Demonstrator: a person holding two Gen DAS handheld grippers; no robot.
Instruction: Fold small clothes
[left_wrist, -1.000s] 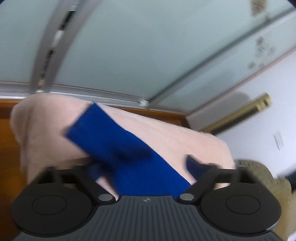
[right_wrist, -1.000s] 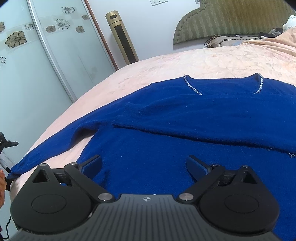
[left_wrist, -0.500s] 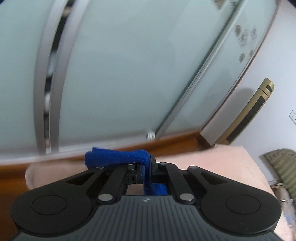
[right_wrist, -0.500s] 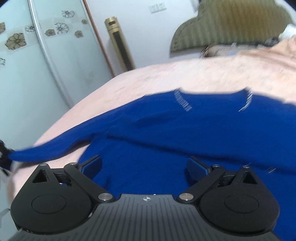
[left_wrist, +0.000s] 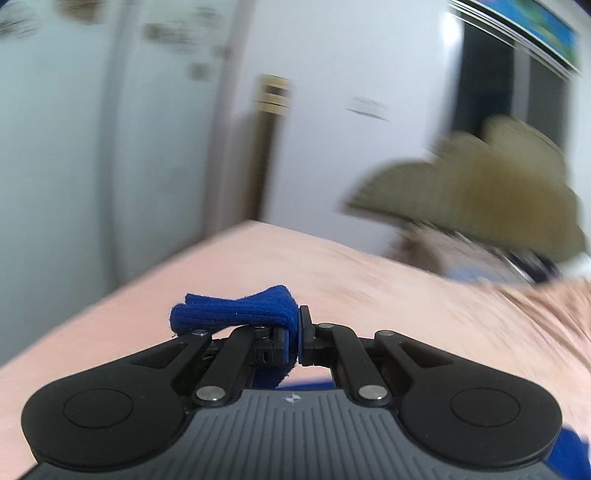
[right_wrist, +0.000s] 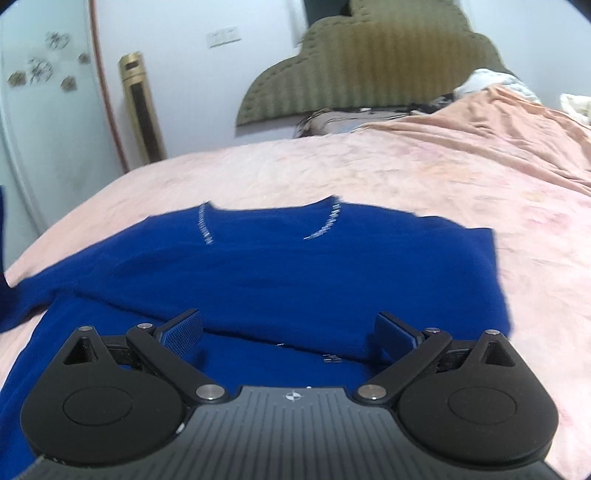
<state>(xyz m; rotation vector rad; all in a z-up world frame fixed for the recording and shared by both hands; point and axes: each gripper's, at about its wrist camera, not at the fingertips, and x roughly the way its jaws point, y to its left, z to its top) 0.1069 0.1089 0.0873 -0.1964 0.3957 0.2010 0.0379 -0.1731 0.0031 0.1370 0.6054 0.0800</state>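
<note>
The blue sweater lies spread on the pink bedspread, neckline toward the headboard, with one side already laid across the body so a long fold runs across its middle; that leaves the other sleeve as the part to bring in. The left gripper is clamped tight on the cuff of that sleeve, a bunched roll of blue knit sticking out to one side of the closed jaws, probably held by the very end so the whole sleeve can be carried over the body in one sweep. It points slightly downward above the bed, and its view is heavily blurred. The right gripper hangs low over the near part of the sweater, tilted down, jaws spread wide and holding nothing, seemingly ready to pin or smooth the cloth.
</note>
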